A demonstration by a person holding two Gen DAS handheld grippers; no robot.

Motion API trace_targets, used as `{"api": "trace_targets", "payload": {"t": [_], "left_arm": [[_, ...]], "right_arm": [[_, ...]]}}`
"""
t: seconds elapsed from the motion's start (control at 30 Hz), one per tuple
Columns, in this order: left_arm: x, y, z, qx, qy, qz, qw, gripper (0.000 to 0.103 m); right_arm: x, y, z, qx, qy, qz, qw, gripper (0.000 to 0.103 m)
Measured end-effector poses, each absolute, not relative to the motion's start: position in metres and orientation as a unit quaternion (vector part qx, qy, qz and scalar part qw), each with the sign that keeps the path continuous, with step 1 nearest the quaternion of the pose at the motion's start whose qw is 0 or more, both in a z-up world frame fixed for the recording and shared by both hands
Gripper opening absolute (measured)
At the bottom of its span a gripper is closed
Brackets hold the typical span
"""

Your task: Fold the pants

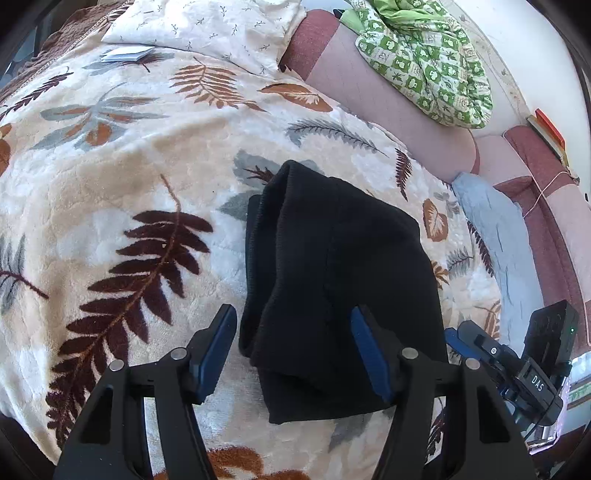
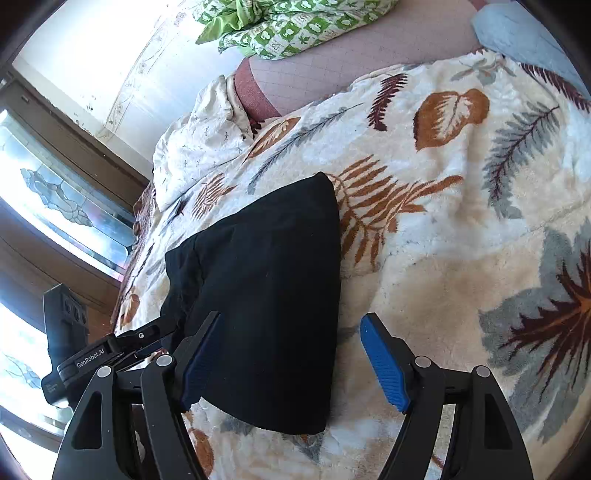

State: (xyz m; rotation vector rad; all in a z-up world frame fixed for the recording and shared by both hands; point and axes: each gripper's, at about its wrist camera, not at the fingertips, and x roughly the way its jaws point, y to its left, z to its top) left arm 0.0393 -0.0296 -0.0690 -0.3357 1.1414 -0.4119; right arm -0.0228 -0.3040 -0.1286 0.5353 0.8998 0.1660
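Two grippers stand over one pair of black pants, which lies folded into a compact bundle on the leaf-patterned blanket of a bed. In the left wrist view the bundle's long axis runs from about 6 o'clock up to 12 o'clock, leaning slightly left at the top; a ribbed band edges its side toward 9 o'clock. In the right wrist view the pants taper from a broad lower edge to a corner pointing at about 1 o'clock.

The left gripper is parted about halfway, its jaws astride the near end of the bundle, holding nothing. I cannot tell whether the right-hand pad rests on the cloth. The right gripper is spread wide and empty; its left pad overlaps the fabric's near edge, its other pad is over bare blanket.

Farther out, at 12 o'clock, lie a cream pillow and a green patterned cloth on a pink headboard.
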Motion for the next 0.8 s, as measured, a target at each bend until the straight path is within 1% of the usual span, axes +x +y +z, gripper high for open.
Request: {"api": "trace_targets", "payload": {"t": [0.03,0.1,0.3,0.43,0.53,0.6,0.7,0.8], "left_arm": [[0.043,-0.030,-0.070,-0.165,0.535,-0.198,0.805,0.064],[0.051,-0.029,-0.076,-0.183,0.538,-0.213,0.795,0.070],[0.077,-0.021,-0.108,-0.273,0.571,-0.253,0.731,0.070],[0.083,-0.018,-0.118,-0.302,0.574,-0.266,0.713,0.070],[0.086,-0.021,-0.119,-0.299,0.573,-0.274,0.712,0.074],[0.087,-0.027,-0.118,-0.287,0.569,-0.280,0.718,0.081],[0.090,-0.038,-0.115,-0.254,0.564,-0.285,0.732,0.088],[0.091,-0.049,-0.111,-0.213,0.560,-0.277,0.751,0.088]], "right_arm": [[-0.021,-0.306,-0.129,0.258,0.431,0.081,0.861,0.080],[-0.018,-0.308,-0.128,0.263,0.430,0.084,0.860,0.080],[-0.010,-0.317,-0.131,0.296,0.427,0.099,0.849,0.080],[0.007,-0.323,-0.141,0.319,0.436,0.107,0.835,0.080],[0.022,-0.328,-0.153,0.350,0.443,0.119,0.817,0.081],[0.031,-0.330,-0.162,0.374,0.448,0.132,0.801,0.081],[0.043,-0.329,-0.177,0.394,0.459,0.151,0.782,0.083],[0.047,-0.327,-0.179,0.399,0.453,0.154,0.782,0.085]]}}
